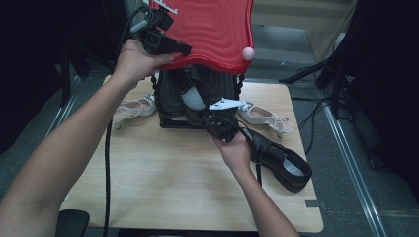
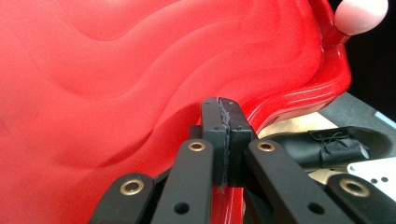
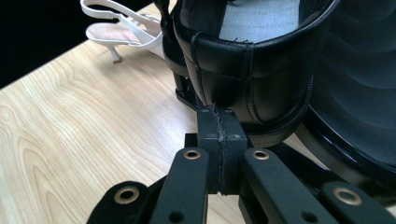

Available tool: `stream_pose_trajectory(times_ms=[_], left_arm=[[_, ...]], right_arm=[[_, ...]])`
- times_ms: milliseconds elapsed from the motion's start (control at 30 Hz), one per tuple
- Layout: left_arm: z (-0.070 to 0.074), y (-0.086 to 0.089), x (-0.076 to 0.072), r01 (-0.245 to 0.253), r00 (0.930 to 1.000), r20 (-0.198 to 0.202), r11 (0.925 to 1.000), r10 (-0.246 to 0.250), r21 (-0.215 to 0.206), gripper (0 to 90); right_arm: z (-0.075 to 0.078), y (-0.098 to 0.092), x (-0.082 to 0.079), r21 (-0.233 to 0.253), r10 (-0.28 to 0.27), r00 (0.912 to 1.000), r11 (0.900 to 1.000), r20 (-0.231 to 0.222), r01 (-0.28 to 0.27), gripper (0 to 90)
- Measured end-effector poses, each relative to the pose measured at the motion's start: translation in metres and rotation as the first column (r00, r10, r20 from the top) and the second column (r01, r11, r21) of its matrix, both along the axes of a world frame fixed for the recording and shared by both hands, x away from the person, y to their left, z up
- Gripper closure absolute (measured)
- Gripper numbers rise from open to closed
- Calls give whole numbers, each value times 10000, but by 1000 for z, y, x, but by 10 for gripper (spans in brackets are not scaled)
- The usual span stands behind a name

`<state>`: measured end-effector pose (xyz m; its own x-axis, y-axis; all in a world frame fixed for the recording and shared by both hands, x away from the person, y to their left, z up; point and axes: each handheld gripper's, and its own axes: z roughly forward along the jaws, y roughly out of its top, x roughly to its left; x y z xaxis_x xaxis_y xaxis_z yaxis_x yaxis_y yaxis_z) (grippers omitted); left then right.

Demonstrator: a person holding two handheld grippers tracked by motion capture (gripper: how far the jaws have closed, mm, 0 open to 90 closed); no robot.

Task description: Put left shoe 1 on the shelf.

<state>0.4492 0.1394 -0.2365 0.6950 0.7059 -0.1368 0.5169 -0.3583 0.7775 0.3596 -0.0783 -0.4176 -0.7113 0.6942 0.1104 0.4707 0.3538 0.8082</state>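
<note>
A red wavy plastic lid with a pink knob is held raised over a black box at the back of the table. My left gripper is shut on the lid's front rim; its jaws are pressed together at the edge. A black leather shoe stands heel-out in the box opening. My right gripper is shut on the shoe's heel seam. A second black lace-up shoe lies on the table to the right.
White slingback sandals lie on either side of the box, one at the left and one at the right. The wooden table has bare room in front. Cables and dark stands are on the floor at the right.
</note>
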Motion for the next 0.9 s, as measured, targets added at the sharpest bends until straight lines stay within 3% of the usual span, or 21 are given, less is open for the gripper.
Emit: stream_pose_trajectory(times_ms=[133,267,467,800,900], left_arm=[[0,2,1,-41,9998,-204,9998,37,-195,900],[0,0,0,-56,9999,-120,10000,56,-71,900],[0,0,-1,-19,10000,-17,10000,19,-39,900],[0,0,-2,-40,10000,12,10000,40,29,900],[0,1,0,-66,9998,-185,9999,64,-103,900]], right_arm=[[2,3,-1,61,-6,10000,10000,85,5,900],[5,9,1,-103,-3,9999,9999,171,4,900],[6,15,11,389,-93,9998,9992,-183,100,900],[13,37,23,184,-170,9998,9997,-98,172,900],[14,43,26,119,-181,9998,9998,-18,181,900]])
